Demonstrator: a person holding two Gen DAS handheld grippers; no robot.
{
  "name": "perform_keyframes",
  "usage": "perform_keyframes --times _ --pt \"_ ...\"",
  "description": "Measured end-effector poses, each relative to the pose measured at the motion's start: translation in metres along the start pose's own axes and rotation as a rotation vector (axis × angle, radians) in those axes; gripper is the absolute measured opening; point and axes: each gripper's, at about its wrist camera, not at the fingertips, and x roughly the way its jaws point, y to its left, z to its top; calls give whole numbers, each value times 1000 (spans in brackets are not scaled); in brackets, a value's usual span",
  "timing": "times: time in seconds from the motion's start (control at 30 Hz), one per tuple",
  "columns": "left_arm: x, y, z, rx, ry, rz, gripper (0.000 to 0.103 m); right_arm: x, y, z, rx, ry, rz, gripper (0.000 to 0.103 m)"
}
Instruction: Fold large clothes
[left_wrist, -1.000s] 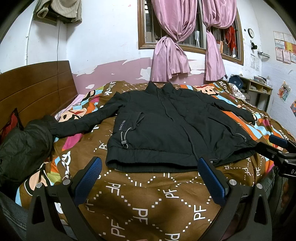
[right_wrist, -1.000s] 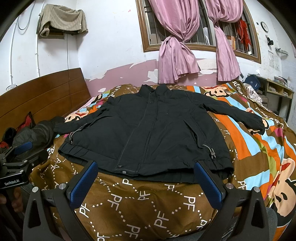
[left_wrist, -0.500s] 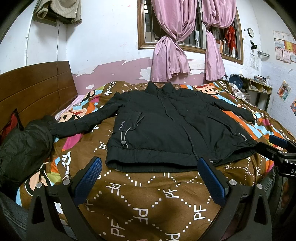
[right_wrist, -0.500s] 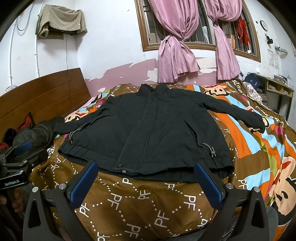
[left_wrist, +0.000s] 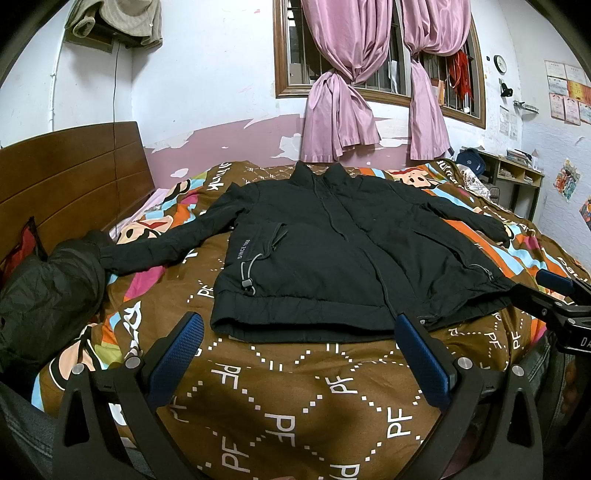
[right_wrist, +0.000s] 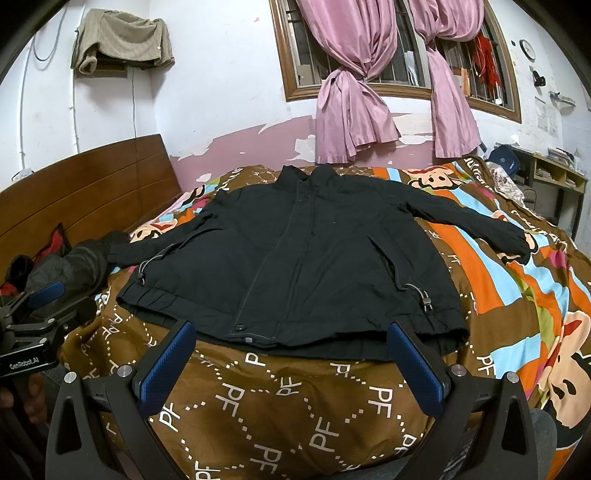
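A large black jacket (left_wrist: 332, 251) (right_wrist: 303, 266) lies flat and front-up on the bed, collar toward the window and both sleeves spread outward. Its hem faces me. My left gripper (left_wrist: 299, 332) hovers open just short of the hem, nothing between its blue pads. My right gripper (right_wrist: 291, 336) is also open, its fingers at the hem's near edge and empty. Each gripper shows at the side of the other's view: the right one (left_wrist: 561, 299) and the left one (right_wrist: 40, 310).
A brown patterned bedspread (left_wrist: 280, 398) covers the bed. A dark bundle of clothing (left_wrist: 48, 295) sits at the left by the wooden headboard (left_wrist: 74, 177). Pink curtains (left_wrist: 340, 110) hang at the window behind. A desk (left_wrist: 517, 177) stands at the far right.
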Motion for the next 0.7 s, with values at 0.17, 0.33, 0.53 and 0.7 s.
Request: perform_keyframes --times 0.17,0.33,0.53,0.7 --pt "0 0 0 1 1 1 101 0 -1 4 0 1 0 103" --pt "0 0 0 1 1 1 101 3 -2 5 -4 4 2 103" --pt "1 0 0 2 7 8 101 6 3 -1 -9 17 0 103" --pt "1 -3 1 -3 19 24 101 5 6 -2 -16 28 -9 103"
